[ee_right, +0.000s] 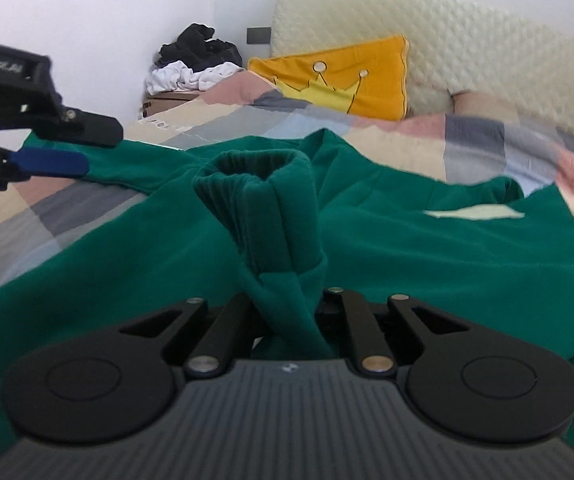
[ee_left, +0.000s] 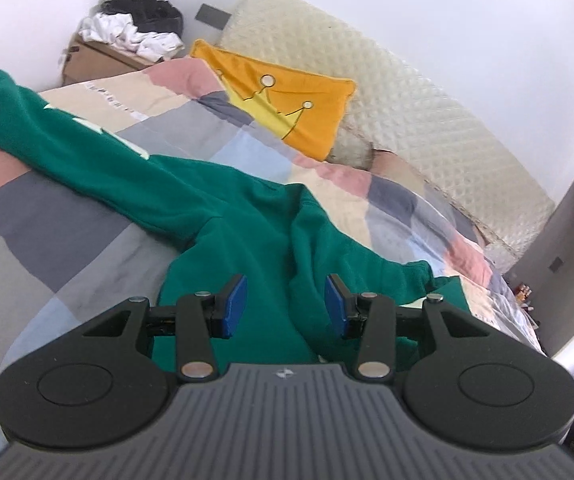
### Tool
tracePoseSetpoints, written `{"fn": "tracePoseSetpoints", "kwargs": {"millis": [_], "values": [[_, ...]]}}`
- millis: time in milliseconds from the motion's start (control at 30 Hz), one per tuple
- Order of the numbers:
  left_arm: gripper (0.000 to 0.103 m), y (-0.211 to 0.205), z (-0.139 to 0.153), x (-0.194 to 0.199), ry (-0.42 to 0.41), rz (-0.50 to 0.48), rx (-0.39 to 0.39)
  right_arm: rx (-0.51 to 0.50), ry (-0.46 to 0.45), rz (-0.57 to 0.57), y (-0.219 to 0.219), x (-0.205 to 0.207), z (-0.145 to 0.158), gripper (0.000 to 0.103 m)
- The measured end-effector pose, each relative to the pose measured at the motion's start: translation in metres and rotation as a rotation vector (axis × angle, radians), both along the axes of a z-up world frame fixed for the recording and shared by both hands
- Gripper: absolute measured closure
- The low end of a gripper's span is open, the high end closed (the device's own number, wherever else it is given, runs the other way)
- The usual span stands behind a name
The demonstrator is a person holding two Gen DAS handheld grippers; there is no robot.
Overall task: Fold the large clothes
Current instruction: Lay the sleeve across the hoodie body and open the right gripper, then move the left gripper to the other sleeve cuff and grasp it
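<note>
A large green sweatshirt lies spread on the patchwork quilt of a bed. One sleeve stretches away to the left. My left gripper hovers open just over the green fabric, with its blue pads apart and nothing between them. In the right wrist view, my right gripper is shut on the other sleeve of the sweatshirt. That sleeve rises bunched from between the jaws, its ribbed cuff standing open above. The left gripper shows at the left edge.
An orange cushion with a yellow crown leans on a cream quilted headboard pad at the back. A cardboard box piled with black and white clothes stands by the white wall beyond the bed's far corner.
</note>
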State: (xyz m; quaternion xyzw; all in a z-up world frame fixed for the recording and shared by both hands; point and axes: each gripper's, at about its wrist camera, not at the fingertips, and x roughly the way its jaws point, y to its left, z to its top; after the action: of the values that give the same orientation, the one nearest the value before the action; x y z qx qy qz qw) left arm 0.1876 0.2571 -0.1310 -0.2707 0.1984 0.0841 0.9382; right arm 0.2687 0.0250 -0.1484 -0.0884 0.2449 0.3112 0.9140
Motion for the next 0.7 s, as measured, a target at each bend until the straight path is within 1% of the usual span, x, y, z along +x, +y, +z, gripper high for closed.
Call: {"fn": "tracePoseSetpoints", "kwargs": {"millis": [33, 67, 100, 167, 200, 267, 333, 400, 433, 500, 567, 633, 700], "values": [[0.054, -0.001, 0.000, 0.001, -0.006, -0.006, -0.002, 0.006, 0.019, 0.002, -0.002, 0.001, 0.001, 0.088], [0.054, -0.002, 0.000, 0.002, -0.008, -0.015, -0.010, 0.013, 0.040, 0.010, -0.002, 0.002, -0.001, 0.075], [0.054, -0.003, 0.000, 0.002, -0.009, -0.023, -0.027, 0.025, 0.060, 0.024, -0.005, 0.002, -0.001, 0.053], [0.054, -0.007, -0.002, -0.001, -0.014, -0.029, -0.042, 0.050, 0.088, 0.047, -0.008, -0.003, -0.001, 0.030], [0.055, -0.010, -0.001, -0.002, -0.017, -0.030, -0.037, 0.047, 0.095, 0.056, -0.010, -0.007, 0.000, 0.028], [0.055, -0.015, -0.001, -0.004, -0.020, -0.036, -0.027, 0.048, 0.112, 0.088, -0.014, -0.015, 0.000, 0.028], [0.056, -0.023, -0.002, -0.003, -0.022, -0.064, -0.027, 0.070, 0.125, 0.101, -0.025, -0.025, 0.002, 0.028], [0.059, -0.031, -0.003, 0.002, -0.006, -0.095, -0.019, 0.097, 0.136, 0.100, -0.037, -0.030, 0.005, 0.028], [0.061, -0.037, -0.005, 0.003, 0.003, -0.106, -0.006, 0.111, 0.139, 0.093, -0.044, -0.033, 0.007, 0.028], [0.064, -0.050, -0.006, 0.006, 0.020, -0.135, 0.034, 0.135, 0.142, 0.074, -0.057, -0.035, 0.010, 0.028], [0.069, -0.062, -0.008, 0.010, 0.032, -0.168, 0.055, 0.160, 0.131, 0.052, -0.069, -0.032, 0.012, 0.028], [0.074, -0.072, -0.014, 0.015, 0.061, -0.189, 0.075, 0.164, 0.112, 0.000, -0.078, -0.026, 0.012, 0.028], [0.078, -0.081, -0.022, 0.022, 0.105, -0.202, 0.105, 0.186, 0.117, -0.052, -0.086, -0.015, 0.008, 0.029]]}}
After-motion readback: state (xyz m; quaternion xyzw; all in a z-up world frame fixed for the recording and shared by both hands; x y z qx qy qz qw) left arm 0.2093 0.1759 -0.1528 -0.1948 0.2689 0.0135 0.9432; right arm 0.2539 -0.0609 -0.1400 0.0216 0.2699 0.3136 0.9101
